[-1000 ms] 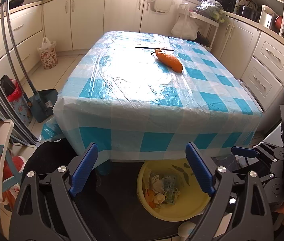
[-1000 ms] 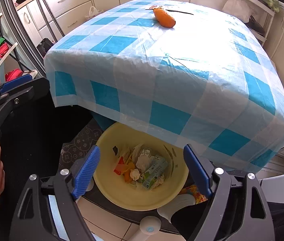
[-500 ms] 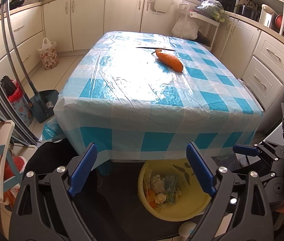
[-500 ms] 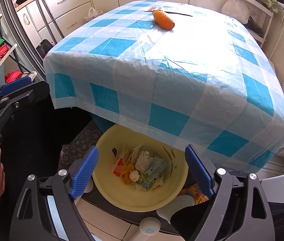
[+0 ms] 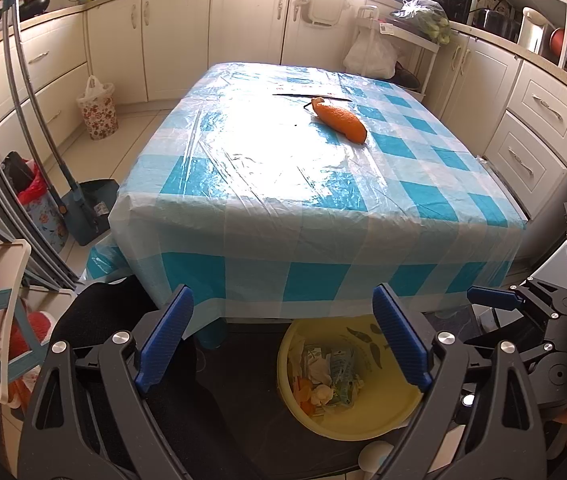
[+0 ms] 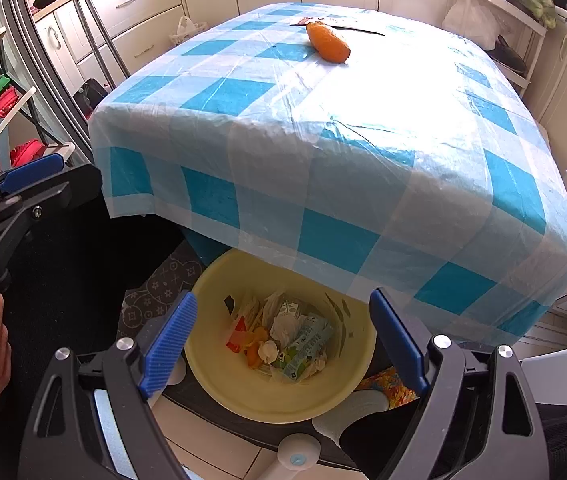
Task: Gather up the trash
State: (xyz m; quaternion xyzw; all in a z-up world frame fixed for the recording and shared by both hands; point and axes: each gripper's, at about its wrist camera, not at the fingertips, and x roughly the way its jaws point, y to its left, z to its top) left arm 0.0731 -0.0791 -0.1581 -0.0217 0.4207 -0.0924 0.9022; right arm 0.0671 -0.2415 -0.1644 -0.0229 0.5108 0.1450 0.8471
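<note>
- Left gripper (image 5: 283, 340): spread wide, empty, hanging near the table (image 5: 243, 248) edge.
- Right gripper (image 6: 283, 340): spread wide, empty, directly above the bowl (image 6: 219, 376).
- Trash (image 6: 283, 340): piled in the bowl, below and between the right gripper's fingers.

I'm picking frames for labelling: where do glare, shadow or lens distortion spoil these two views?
Left wrist view: window glare whitens the middle of the checked tablecloth beside the orange fruit; the yellow basin sits in shade; fisheye bends the cabinets. Right wrist view: glare washes out the cloth's far right half; basin contents stay sharp; corners are vignetted black.
</note>
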